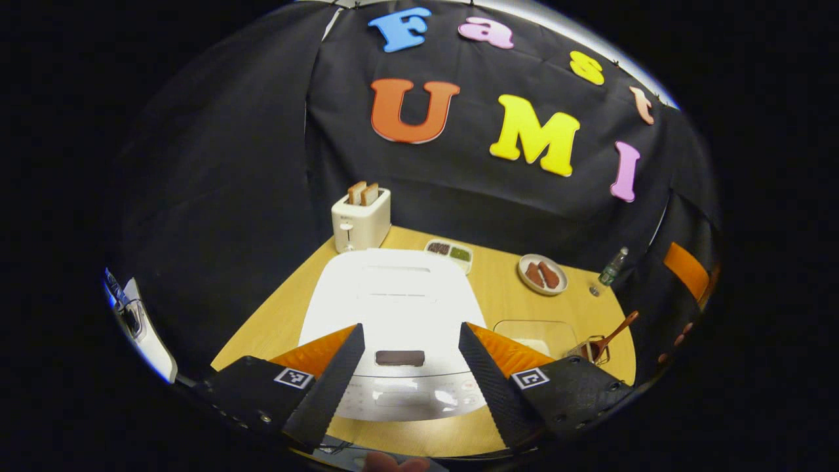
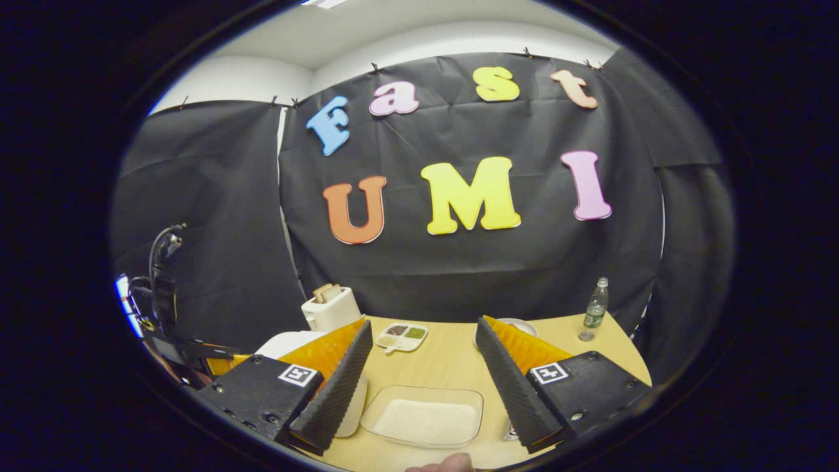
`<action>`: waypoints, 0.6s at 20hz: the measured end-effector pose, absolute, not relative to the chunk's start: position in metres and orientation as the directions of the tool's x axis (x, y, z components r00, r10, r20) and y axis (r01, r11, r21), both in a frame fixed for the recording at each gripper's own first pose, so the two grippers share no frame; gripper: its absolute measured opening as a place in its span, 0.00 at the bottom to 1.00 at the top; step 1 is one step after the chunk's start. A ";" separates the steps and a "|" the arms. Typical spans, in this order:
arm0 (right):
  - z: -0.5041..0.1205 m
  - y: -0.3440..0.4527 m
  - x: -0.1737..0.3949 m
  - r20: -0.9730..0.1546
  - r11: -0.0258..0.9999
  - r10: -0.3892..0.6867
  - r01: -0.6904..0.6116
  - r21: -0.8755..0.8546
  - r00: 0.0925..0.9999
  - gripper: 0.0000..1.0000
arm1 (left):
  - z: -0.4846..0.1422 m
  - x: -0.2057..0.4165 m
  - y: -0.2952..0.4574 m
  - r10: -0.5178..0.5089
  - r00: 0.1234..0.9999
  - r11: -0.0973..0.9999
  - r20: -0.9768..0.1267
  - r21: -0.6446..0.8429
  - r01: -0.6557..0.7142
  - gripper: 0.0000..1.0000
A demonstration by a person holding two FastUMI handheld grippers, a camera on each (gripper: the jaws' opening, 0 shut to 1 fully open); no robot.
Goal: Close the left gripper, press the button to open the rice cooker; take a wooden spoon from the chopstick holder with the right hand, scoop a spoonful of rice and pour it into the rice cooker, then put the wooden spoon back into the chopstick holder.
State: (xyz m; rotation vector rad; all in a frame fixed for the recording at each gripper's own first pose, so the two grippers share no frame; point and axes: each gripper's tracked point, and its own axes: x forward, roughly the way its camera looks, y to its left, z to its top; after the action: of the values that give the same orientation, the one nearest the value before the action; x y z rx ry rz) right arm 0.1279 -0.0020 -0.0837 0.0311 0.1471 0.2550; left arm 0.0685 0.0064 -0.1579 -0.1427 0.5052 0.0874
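Observation:
A white rice cooker [image 1: 393, 301] sits on the wooden table with its lid down and a dark button [image 1: 400, 358] near its front edge. My left gripper [image 1: 410, 331] hovers open just above it, one finger on either side of the button and nothing between them. To the right, a wooden spoon [image 1: 616, 333] stands in the wire chopstick holder [image 1: 593, 353], next to a clear tray of rice [image 1: 534, 334]. My right gripper [image 2: 425, 324] is open and empty above the rice tray [image 2: 423, 416]. The cooker [image 2: 285, 342] shows partly behind its left finger.
A toaster [image 1: 360, 219] holding bread stands behind the cooker. A divided dish [image 1: 449, 252], a plate [image 1: 543, 274] with brown pieces and a bottle [image 1: 613, 265] line the far side. The booth's black wall closes in behind and at both sides of the table [image 2: 446, 367].

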 end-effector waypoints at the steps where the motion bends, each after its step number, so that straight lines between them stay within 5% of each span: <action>1: -0.074 0.003 0.116 -0.123 0.970 0.242 -0.240 0.029 0.962 0.99 | -0.141 0.061 0.005 0.029 0.897 0.989 -0.442 -0.116 -0.089 0.94; 12: -0.013 0.042 -0.025 0.014 0.994 0.111 -0.110 -0.025 0.994 1.00 | -0.018 -0.061 -0.002 -0.124 0.991 0.989 -0.043 -0.087 0.120 0.94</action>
State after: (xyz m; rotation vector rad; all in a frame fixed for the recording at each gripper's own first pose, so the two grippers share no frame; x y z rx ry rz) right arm -0.0252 0.0417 -0.0134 -0.0246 -0.0157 0.1108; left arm -0.0611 -0.0019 -0.0182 -0.0849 0.0486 -0.1223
